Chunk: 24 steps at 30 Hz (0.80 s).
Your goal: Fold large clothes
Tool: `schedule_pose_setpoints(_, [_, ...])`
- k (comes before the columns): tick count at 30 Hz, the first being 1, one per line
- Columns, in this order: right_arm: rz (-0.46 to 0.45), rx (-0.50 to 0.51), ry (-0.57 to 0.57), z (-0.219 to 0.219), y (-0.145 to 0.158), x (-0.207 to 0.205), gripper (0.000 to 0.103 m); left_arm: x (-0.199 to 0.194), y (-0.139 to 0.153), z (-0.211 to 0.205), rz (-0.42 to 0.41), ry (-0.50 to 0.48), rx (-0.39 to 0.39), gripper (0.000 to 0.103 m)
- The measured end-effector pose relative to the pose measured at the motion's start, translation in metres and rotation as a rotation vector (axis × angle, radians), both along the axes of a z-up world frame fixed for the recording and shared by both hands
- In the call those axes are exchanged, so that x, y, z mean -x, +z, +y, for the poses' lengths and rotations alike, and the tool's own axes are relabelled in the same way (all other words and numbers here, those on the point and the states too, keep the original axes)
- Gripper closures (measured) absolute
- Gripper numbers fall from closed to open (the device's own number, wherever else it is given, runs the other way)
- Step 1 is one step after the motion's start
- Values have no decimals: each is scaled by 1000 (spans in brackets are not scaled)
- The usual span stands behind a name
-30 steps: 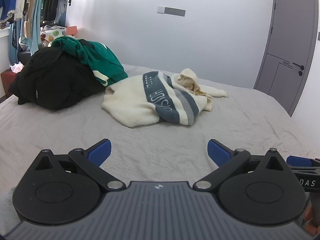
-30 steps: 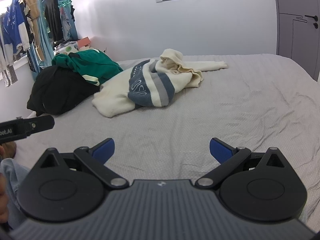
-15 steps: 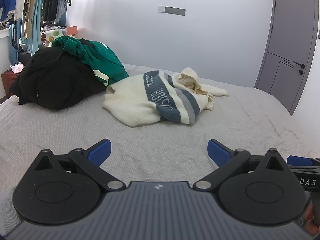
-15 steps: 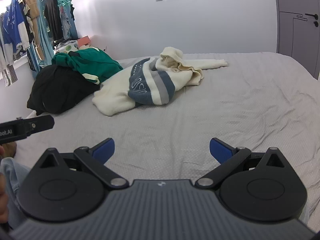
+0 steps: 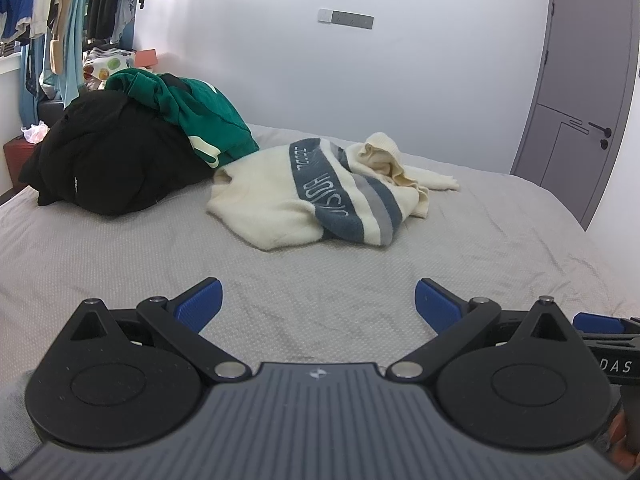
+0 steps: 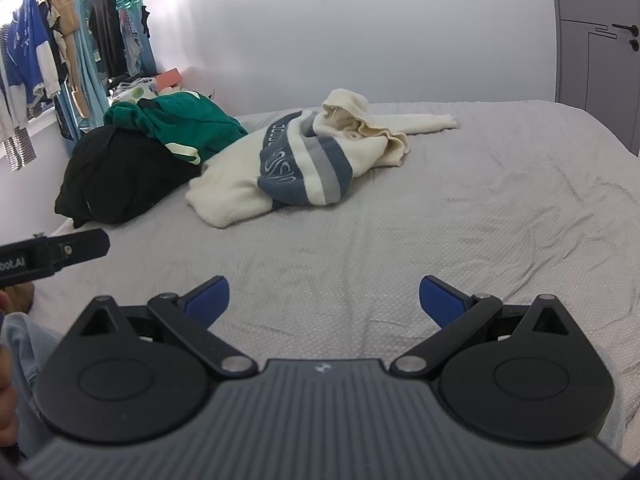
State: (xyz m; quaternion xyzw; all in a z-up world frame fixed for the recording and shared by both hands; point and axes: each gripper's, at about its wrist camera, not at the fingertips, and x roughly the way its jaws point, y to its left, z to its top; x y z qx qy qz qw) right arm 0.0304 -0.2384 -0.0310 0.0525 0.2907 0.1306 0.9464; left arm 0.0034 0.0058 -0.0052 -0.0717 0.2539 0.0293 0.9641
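Observation:
A crumpled cream sweater with blue and grey stripes lies on the grey bed, one sleeve stretched toward the far wall. Left of it sit a green garment and a black garment in a heap. My left gripper hovers open over bare sheet, well short of the sweater. My right gripper is open too, also short of the sweater, with nothing between its blue fingers.
Clothes hang on a rack at the far left. A grey door stands at the right. The other gripper's tip shows at the left edge of the right wrist view, beside a person's leg in jeans.
Both grippers have edged slightly forward toward the sweater; the clothes have not moved and the fingers stay open.

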Motion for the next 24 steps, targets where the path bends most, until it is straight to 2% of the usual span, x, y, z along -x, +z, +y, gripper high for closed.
schedule_pose_setpoints(15, [20,-10,18,4,-5,-8,0,-5,-6,5,9,8,-1,0])
schedule_pose_setpoints(24, [33,-35,52,14,-8,-50,0,-46,-13,28,1,43,-20,0])
